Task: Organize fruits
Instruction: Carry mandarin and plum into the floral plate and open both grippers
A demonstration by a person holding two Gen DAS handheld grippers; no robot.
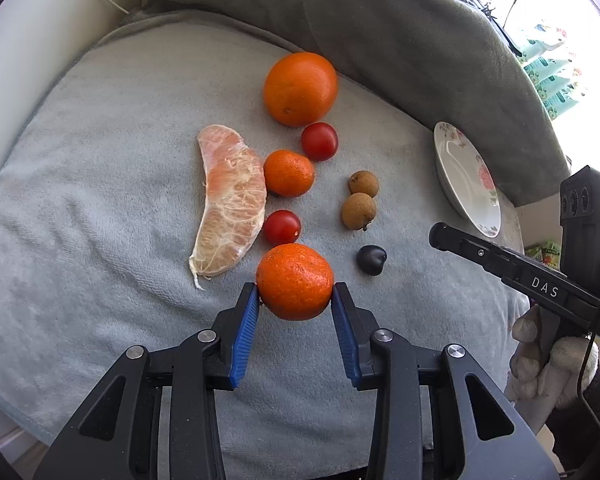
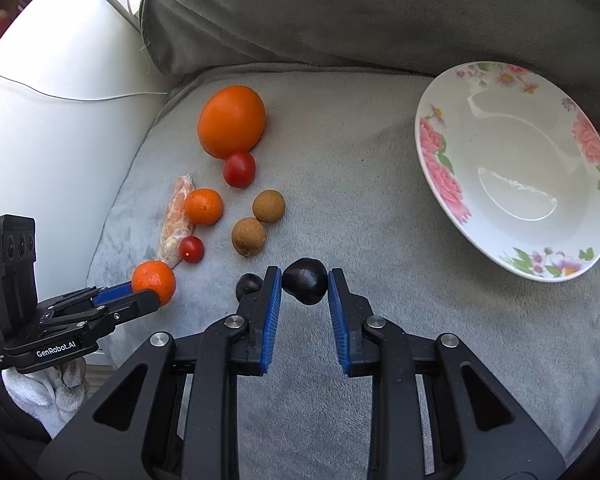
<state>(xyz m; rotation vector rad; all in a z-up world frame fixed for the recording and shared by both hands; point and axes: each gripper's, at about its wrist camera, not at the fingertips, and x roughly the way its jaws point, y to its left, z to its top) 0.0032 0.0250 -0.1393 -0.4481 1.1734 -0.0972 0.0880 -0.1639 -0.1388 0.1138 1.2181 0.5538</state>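
Left wrist view: left gripper point(image 1: 295, 294) fingers clamp a mandarin point(image 1: 295, 281); right gripper point(image 2: 304, 285) fingers pinch a dark fruit point(image 2: 305, 286) above the grey towel point(image 2: 380, 240).

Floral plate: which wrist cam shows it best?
Right wrist view. The plate sits large and nearly face-on there, its whole rim and flower pattern visible, nothing on it. The left wrist view shows the same plate only small and foreshortened near the right edge, with its lower end partly behind the right gripper.
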